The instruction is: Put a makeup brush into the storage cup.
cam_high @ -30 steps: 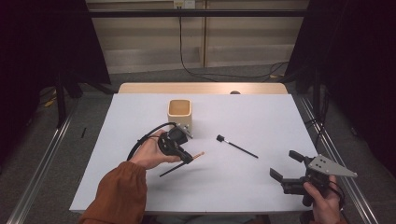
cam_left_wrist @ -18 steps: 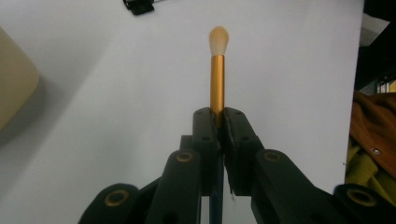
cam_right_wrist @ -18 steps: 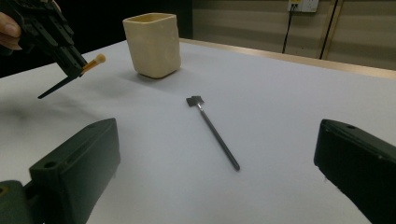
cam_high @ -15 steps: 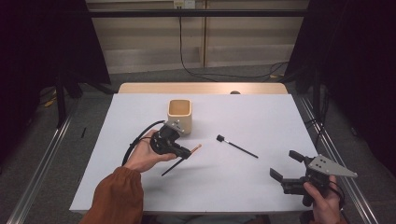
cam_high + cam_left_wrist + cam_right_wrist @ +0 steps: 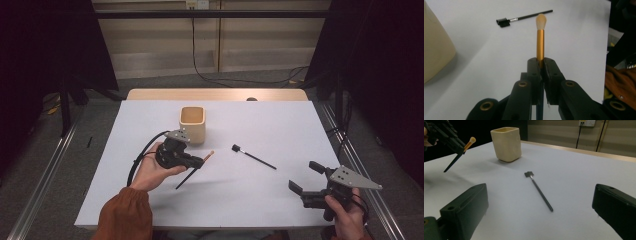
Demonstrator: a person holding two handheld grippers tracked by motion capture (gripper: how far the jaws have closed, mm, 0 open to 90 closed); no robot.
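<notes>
Right gripper (image 5: 306, 180) sits at lower right of the high view, in the person's hand, jaws spread wide with nothing between them. In the right gripper view its two black jaws frame the bottom corners, table (image 5: 280, 210) bare between.

Left gripper (image 5: 197, 161) is left of centre in the high view, lifted off the table, jaws clamped on the makeup brush (image 5: 540, 41). Grip is on the gold ferrule, just below the pale bristle tip; dark handle runs down and back behind the jaws, tilted, its end off the table. Brush tip points toward upper right of the high view.

Black spoolie wand (image 5: 254, 157) lies flat on the table at centre, head toward the cup, well apart from both grippers.

Cream square cup (image 5: 192, 125) stands upright beyond the left gripper, upper centre of the high view, near the brush tip but not touching. From above, its inside looks empty; the bottom is partly in shadow, can't tell fully.
</notes>
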